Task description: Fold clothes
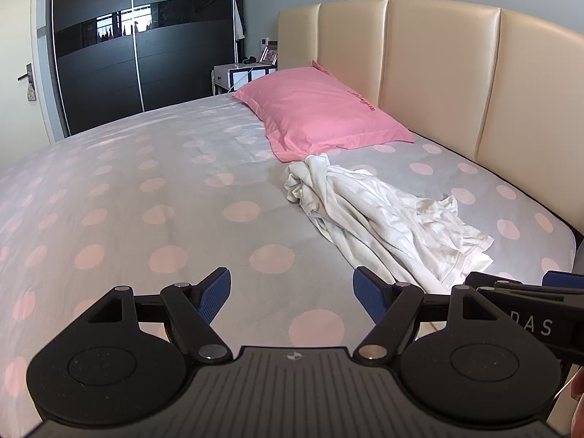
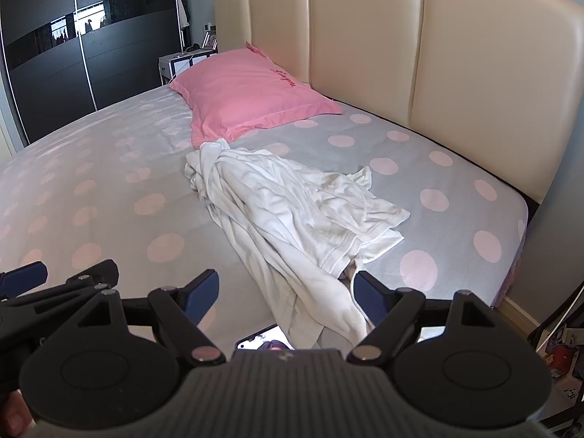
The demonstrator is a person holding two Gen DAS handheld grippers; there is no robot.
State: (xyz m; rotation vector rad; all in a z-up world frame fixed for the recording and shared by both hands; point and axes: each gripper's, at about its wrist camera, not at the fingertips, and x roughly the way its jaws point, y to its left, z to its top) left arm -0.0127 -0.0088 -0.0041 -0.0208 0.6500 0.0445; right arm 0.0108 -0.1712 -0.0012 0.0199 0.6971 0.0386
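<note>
Both tools spread and empty over a crumpled white garment on the bed.

The left tool [image 1: 292,294] hovers with jaws wide apart above bare sheet; the right tool [image 2: 286,294] is likewise spread, its blue pads [image 2: 368,297] straddling the nearest tail of the white garment [image 2: 292,211] without pinching it. The garment lies bunched and twisted on the polka-dot bed [image 1: 127,197], its far end touching the pink pillow [image 1: 317,109]. It looks light, limp and thin, likely to sag and slide; the hemmed edge [image 2: 337,255] seems the firmest place to take hold. "DAS" reads on the right tool's body in the left view; the pillow's embroidered script is illegible.
</note>
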